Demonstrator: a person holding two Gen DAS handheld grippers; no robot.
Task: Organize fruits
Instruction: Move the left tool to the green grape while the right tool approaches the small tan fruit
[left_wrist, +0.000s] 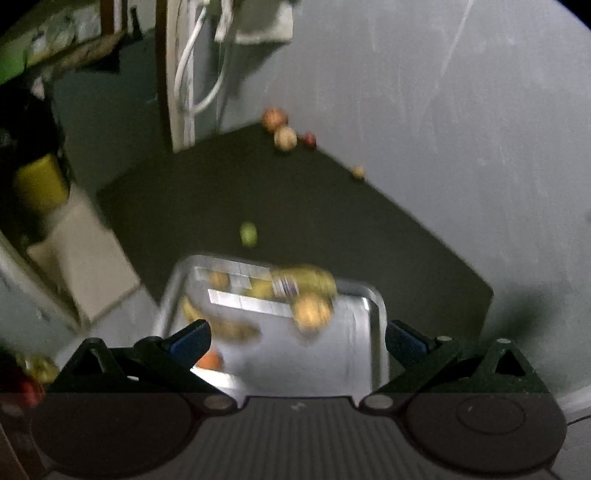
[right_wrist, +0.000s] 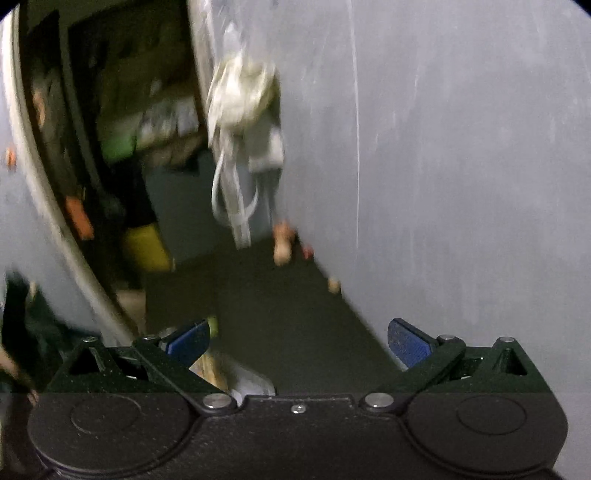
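Both hand-held grippers, left (left_wrist: 297, 336) and right (right_wrist: 299, 341), hang spread and empty. The metal tray (left_wrist: 376, 332) holds several fruits; a green fruit (left_wrist: 248, 233) lies near on the dark table (left_wrist: 369, 229), likely next to fetch

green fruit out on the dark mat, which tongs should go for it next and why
Probably the left tongs: they are open and empty above the tray, and the green fruit lies alone on the mat just beyond the tray's far rim. Ease them forward over the tray toward it. The right tongs are open too, but that view barely shows the fruit.
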